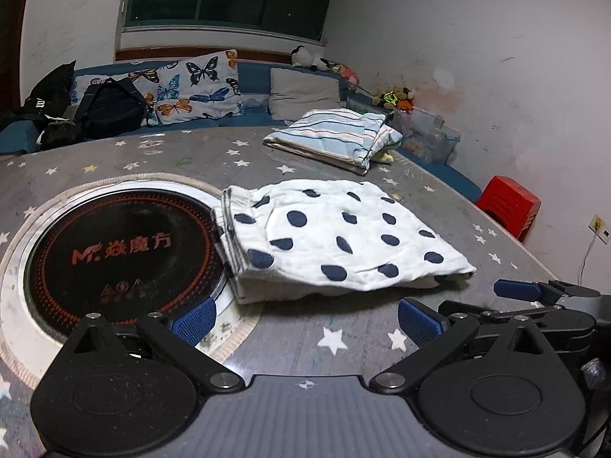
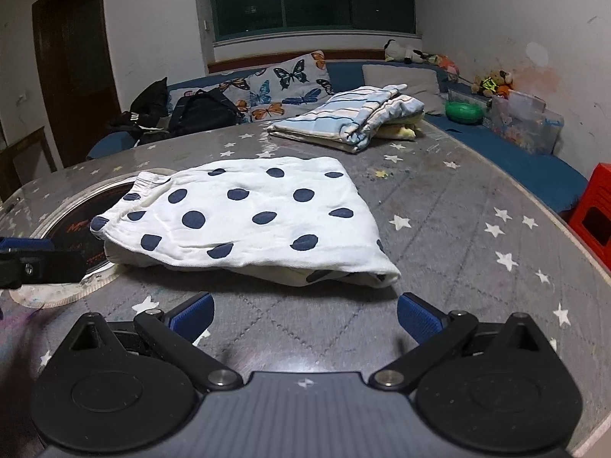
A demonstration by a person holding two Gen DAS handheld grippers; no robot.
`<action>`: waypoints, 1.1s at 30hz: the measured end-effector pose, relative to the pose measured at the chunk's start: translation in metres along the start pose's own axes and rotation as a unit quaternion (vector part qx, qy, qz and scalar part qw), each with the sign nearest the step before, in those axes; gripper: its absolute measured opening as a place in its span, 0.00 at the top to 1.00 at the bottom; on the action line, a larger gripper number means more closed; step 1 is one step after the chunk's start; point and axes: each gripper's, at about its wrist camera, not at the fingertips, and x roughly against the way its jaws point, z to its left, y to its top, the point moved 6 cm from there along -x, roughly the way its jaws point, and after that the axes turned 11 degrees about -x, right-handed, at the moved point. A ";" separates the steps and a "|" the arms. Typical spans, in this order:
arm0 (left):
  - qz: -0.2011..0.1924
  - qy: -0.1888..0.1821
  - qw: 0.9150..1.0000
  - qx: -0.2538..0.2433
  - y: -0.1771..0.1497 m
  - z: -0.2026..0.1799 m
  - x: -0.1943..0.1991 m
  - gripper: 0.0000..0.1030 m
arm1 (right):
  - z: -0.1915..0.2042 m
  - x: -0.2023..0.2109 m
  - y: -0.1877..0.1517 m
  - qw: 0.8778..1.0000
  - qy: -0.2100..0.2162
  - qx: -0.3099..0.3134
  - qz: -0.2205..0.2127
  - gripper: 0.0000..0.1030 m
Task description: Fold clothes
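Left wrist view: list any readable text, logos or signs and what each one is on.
"MF. 焱魔方": red lettering on the black round cooktop set into the table.
Red icons and small print lower on the cooktop: too blurred to read.
White mark on the black bag: unreadable.
In the right wrist view, the polka-dot garment mostly hides the cooktop lettering.

Both cameras sit low over the surface [image 1: 343, 343], angled down and close to the polka-dot cloth [image 1: 340, 236]: the left looks from nearer the round cooktop [image 1: 118, 255], the right from its other side; both share the cloth [image 2: 244, 217].
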 end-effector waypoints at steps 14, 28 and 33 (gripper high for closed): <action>0.004 0.003 1.000 0.008 -0.011 -0.004 0.006 0.00 | 0.007 0.001 -0.014 1.000 0.000 -0.008 0.011 0.00; 0.009 0.004 1.000 0.003 -0.017 -0.010 0.007 0.00 | 0.013 0.002 -0.021 1.000 0.011 -0.007 0.018 0.00; 0.011 0.004 1.000 0.002 -0.017 -0.011 0.007 0.00 | 0.014 0.003 -0.023 1.000 0.012 -0.008 0.019 0.00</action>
